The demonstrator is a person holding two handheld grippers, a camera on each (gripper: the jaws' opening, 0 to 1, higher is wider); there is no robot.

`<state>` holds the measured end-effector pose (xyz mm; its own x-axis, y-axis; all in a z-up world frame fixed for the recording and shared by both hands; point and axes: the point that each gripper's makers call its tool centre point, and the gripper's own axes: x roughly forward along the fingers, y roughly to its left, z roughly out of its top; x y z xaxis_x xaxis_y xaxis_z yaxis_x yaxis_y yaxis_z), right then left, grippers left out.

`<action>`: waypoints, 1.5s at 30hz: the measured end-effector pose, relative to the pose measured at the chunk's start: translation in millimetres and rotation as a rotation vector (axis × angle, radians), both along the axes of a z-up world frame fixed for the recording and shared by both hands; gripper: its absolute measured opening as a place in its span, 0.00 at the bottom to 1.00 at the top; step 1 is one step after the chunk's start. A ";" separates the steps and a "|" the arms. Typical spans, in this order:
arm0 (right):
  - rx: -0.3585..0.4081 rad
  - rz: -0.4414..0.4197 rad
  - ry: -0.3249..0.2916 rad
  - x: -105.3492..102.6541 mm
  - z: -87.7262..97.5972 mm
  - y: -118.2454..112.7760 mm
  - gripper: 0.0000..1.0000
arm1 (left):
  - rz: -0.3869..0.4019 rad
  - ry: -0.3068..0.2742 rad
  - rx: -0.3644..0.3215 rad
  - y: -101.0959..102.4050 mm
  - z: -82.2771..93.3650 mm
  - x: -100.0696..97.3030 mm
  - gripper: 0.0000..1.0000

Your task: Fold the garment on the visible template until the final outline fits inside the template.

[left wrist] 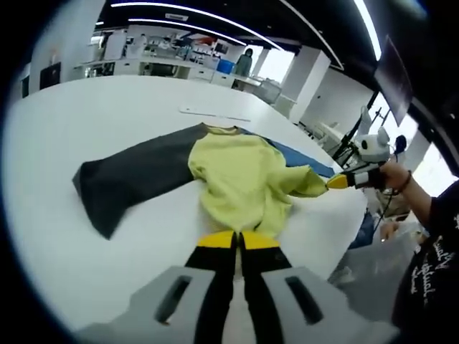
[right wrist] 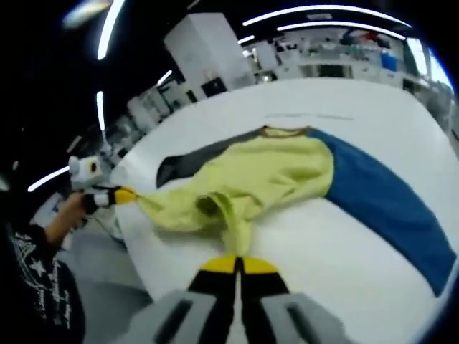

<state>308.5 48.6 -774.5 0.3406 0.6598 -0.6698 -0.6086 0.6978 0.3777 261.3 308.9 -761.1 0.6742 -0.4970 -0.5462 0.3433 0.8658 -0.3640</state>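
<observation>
While both grippers' jaws pinch its hem, garment (left wrist: 240, 179) drapes table (left wrist: 107, 107)

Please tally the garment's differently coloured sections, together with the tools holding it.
Yellow body: 1
Dark grey sleeve: 1
Blue sleeve: 1
Left tool, shut on the hem: 1
Right tool, shut on the hem: 1
Total: 5

Open-plan lab: white benches (left wrist: 154, 66), ceiling strip lights (left wrist: 179, 10).
</observation>
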 end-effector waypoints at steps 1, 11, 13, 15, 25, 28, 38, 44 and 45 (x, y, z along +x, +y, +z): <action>0.001 -0.002 -0.007 -1.1 3.4 -2.6 0.00 | -0.004 -0.001 0.001 0.3 0.8 0.0 0.00; -0.019 -0.035 -0.054 -3.9 20.0 -30.2 0.00 | -0.020 0.006 0.009 0.6 6.8 -8.7 0.00; -0.026 -0.044 -0.063 -6.7 23.5 -34.3 0.00 | -0.019 0.009 0.013 1.8 7.5 -11.0 0.00; -0.033 -0.052 -0.073 -7.3 25.7 -39.8 0.00 | -0.019 0.011 0.011 2.9 8.9 -13.1 0.00; -0.102 -0.043 -0.093 -26.2 28.7 -55.2 0.00 | -0.010 0.059 0.001 11.7 3.3 -24.9 0.00; -0.120 -0.036 -0.093 -31.9 26.4 -59.0 0.00 | -0.009 0.080 0.000 12.5 -0.6 -29.8 0.00; -0.166 -0.024 -0.057 -53.4 13.1 -68.3 0.00 | -0.004 0.131 0.000 15.1 -14.3 -45.7 0.00; -0.183 -0.032 -0.024 -65.5 0.8 -74.0 0.00 | 0.008 0.179 -0.005 15.2 -27.3 -56.4 0.00; -0.188 -0.034 -0.018 -67.6 -1.8 -74.6 0.00 | 0.008 0.185 -0.007 14.6 -29.1 -57.4 0.00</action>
